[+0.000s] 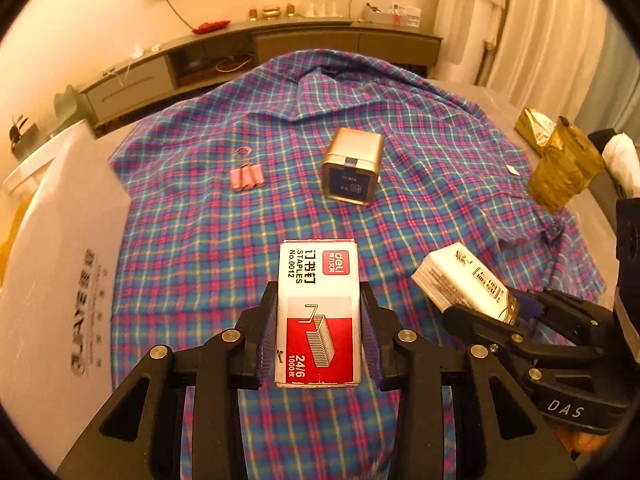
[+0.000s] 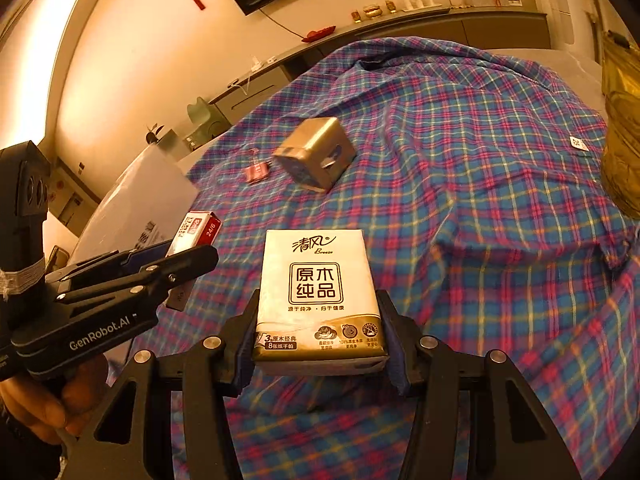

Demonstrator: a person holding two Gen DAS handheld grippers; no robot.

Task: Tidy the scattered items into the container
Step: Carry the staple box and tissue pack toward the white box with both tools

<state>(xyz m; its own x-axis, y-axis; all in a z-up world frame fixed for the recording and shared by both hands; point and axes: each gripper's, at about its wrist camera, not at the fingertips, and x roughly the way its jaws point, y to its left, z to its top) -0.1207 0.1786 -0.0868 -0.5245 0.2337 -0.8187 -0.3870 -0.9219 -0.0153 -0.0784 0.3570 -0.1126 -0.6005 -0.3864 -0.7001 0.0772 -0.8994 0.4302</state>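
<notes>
My left gripper (image 1: 319, 320) is shut on a red and white staples box (image 1: 318, 304), held above the plaid cloth (image 1: 420, 140). My right gripper (image 2: 318, 324) is shut on a white and gold tissue pack (image 2: 318, 292). In the left wrist view the tissue pack (image 1: 460, 280) and the right gripper (image 1: 516, 316) show at the lower right. In the right wrist view the staples box (image 2: 196, 230) and the left gripper (image 2: 168, 264) show at the left. A gold and blue cube tin (image 1: 352, 166) and pink binder clips (image 1: 246, 178) lie further back on the cloth. The white container lid (image 1: 68, 248) is at the left.
Gold foil packages (image 1: 560, 160) stand at the right edge of the table. A low cabinet (image 1: 256, 52) with small items runs along the far wall. A hand (image 2: 52, 404) holds the left gripper's handle.
</notes>
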